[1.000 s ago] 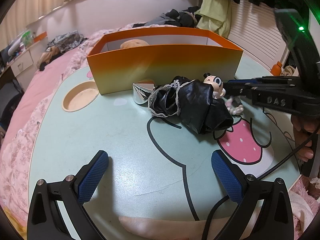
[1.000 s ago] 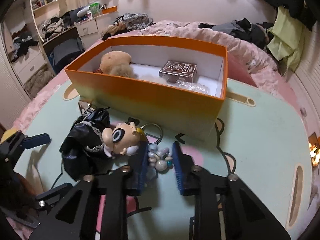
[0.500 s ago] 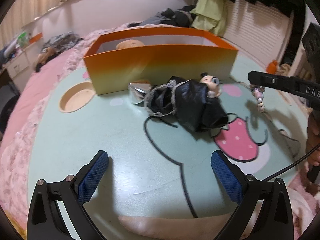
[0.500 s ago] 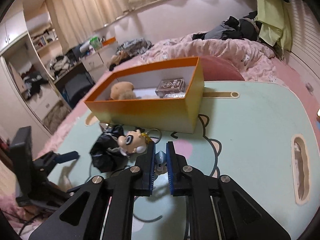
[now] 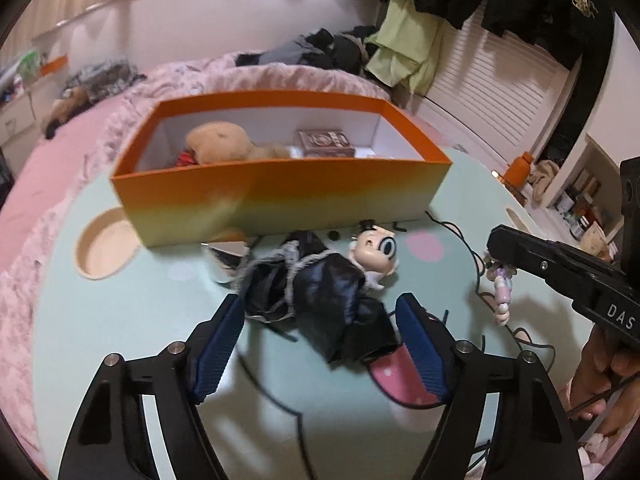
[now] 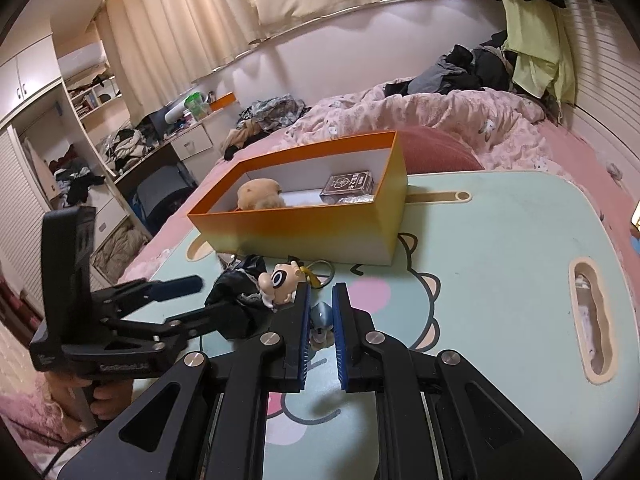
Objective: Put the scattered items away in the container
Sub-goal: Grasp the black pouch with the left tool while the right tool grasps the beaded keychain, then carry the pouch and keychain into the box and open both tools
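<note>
- Left claw (image 5: 320, 340): closing, its blue pads either side of the black cloth bundle (image 5: 320, 308) at 12 o'clock of it, not yet pressing.
- A big-eyed doll head (image 5: 374, 250) sits at the bundle's 1 o'clock, on the mint bench (image 5: 132, 320).
- Orange box (image 5: 280, 196) stands beyond at 12 o'clock, holding a plush toy (image 5: 218, 146) and a brown card box (image 5: 325, 143).
- Right claw (image 6: 320, 312): pressed together, pinching a beaded charm (image 6: 321, 318) that dangles at 3 o'clock of the bundle.

left gripper (image 5: 320, 332) angled down, jaws closing, right gripper (image 6: 320, 316) clamped tight
</note>
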Available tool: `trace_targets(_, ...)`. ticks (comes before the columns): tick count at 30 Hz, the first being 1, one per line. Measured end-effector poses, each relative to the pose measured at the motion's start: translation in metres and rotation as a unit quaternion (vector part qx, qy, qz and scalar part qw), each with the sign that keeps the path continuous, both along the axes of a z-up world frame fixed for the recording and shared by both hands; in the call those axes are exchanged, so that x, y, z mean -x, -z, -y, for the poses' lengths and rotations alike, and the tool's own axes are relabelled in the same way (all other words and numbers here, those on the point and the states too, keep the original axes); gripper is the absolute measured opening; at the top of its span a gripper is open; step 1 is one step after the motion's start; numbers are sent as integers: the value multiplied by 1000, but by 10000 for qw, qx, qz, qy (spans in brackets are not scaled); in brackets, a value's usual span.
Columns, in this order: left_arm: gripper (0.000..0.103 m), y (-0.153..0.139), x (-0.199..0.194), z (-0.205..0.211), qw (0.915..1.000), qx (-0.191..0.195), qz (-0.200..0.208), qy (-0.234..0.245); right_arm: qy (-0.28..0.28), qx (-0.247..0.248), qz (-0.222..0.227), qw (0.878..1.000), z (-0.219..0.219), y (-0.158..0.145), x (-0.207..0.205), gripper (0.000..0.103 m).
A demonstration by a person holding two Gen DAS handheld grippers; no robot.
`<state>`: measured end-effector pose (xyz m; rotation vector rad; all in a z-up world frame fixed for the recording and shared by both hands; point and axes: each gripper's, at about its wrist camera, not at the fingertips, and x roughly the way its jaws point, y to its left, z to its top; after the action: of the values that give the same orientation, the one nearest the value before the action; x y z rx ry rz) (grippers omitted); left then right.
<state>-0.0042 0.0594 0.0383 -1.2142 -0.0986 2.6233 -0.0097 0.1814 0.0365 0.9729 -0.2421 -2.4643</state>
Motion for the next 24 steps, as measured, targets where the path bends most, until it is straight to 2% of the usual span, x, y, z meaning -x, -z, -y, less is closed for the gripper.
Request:
trace_targets(1, 63, 2, 1, -3, 10000, 74, 0, 39, -4, 0, 3, 10000, 0, 0, 0, 12)
trace_targets(3, 34, 7, 4, -1, 9997, 236, -21, 81, -14, -7, 11, 10000, 1, 2, 0, 12)
trace_targets(5, 27, 7, 2, 5, 9999, 97, -10, 88, -15, 2, 23, 10000, 1, 3, 0, 12)
trace_targets(7, 25, 4, -2, 15, 9999, -81, -49, 78, -13, 9, 33, 10000, 0, 4, -1, 12)
trace_targets(15, 24, -18, -22, 43, 9990, -254, -345, 139, 25, 9, 46, 10000, -1, 3, -1, 12)
trace_targets(24, 24, -51, -23, 59, 9964, -337, -767, 116, -43, -48, -52, 10000, 2, -6, 1, 12)
